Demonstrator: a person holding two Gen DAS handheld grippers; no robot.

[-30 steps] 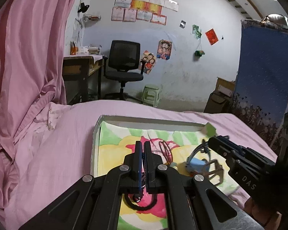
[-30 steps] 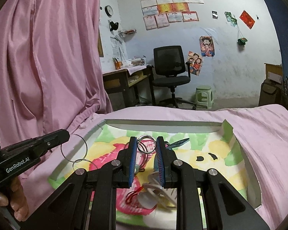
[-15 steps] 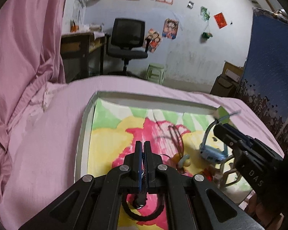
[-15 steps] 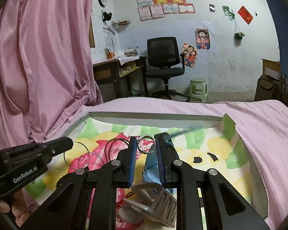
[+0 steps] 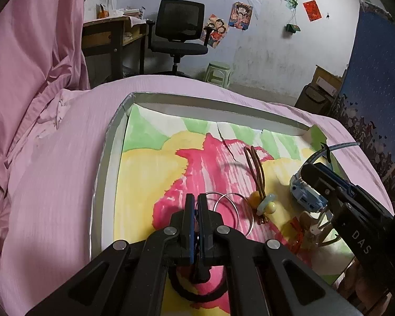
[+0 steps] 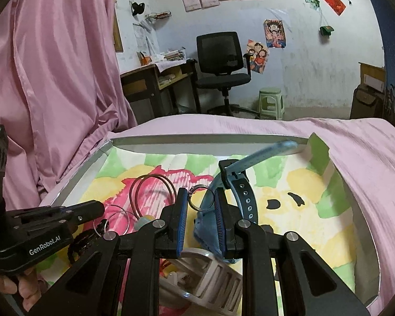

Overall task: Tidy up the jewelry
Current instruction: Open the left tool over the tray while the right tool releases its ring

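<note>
Silver hoops (image 5: 234, 212) hang from the nearly closed left tool (image 5: 194, 205), low over the painted tray (image 5: 113, 142) on the bed; set them down flat, apart from the brown hoops (image 5: 255, 173).

Right view: the right tool (image 6: 199, 201), part open, pinches a small ring (image 6: 200, 197) above the blue watch (image 6: 243, 197). Keep it level, release gently.

1. Bed (image 5: 65, 158), covered by a pink sheet (image 6: 368, 158).
2. Shallow tray (image 5: 105, 163) resting on the sheet, its floor lined with a painted paper (image 6: 302, 226) in green, yellow and red.
</note>
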